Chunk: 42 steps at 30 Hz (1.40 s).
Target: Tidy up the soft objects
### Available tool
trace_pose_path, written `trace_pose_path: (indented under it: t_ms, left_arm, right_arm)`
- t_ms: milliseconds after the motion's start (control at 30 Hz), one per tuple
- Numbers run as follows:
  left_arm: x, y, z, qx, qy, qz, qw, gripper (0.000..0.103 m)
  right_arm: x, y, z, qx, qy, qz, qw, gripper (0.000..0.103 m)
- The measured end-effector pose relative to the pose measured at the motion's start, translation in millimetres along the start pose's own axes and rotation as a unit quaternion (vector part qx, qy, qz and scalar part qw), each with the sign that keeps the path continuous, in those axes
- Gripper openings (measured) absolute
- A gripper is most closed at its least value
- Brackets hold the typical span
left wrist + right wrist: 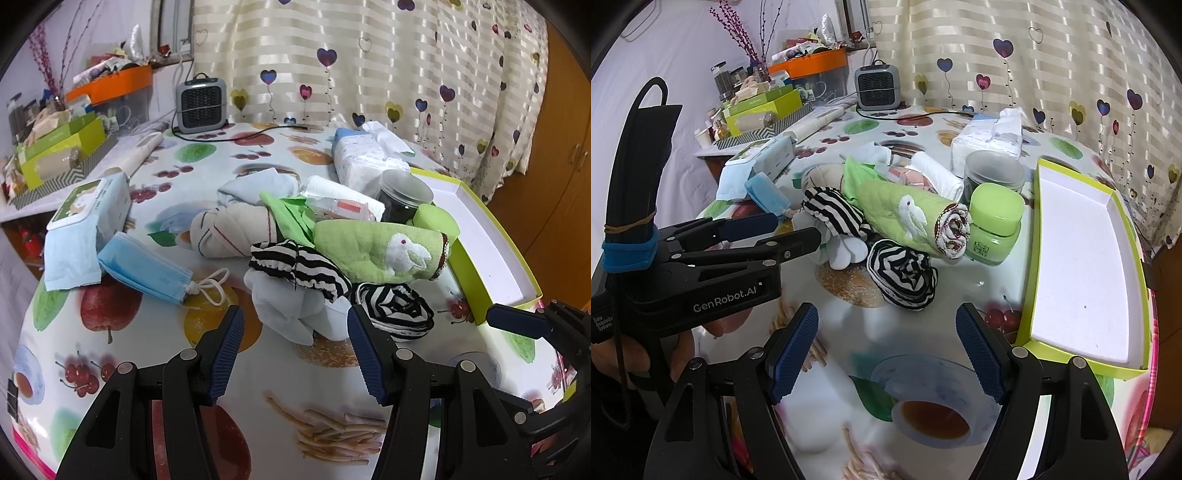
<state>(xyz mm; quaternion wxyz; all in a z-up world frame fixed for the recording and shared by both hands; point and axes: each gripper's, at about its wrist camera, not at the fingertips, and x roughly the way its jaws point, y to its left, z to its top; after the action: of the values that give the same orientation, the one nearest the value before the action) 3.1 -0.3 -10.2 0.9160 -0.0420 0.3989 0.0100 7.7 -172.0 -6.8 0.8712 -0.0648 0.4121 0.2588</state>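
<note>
A pile of soft things lies mid-table: a rolled green rabbit towel, a striped sock bundle, a striped-and-white sock pair, a beige rolled sock and blue face masks. My left gripper is open, its jaws just short of the white sock pair; it also shows in the right wrist view. My right gripper is open and empty, just short of the striped bundle. An empty lime-edged white tray stands at the right.
A dark jar, a green jar, a tissue pack, a wet-wipes pack and a small grey heater stand around the pile. A cluttered side shelf is at the left. The table edge runs right of the tray.
</note>
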Motion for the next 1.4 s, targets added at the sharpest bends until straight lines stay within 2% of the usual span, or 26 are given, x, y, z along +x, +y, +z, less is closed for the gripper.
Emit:
trace_pose_path:
  t_ms: [333, 700, 1400]
  left_arm:
    - [1, -1, -5, 0.000, 0.004, -0.013, 0.9999, 0.057]
    - [-2, -2, -9, -0.005, 0.004, -0.009, 0.9999, 0.057]
    - [-2, -1, 7, -0.001, 0.006, -0.026, 0.9997, 0.057]
  right_arm:
    - [2, 1, 0, 0.001, 0.002, -0.002, 1.000, 0.077]
    - [6, 4, 1, -0.003, 0.003, -0.005, 1.000, 0.077]
    - [6, 3, 5, -0.006, 0.000, -0.006, 1.000, 0.077]
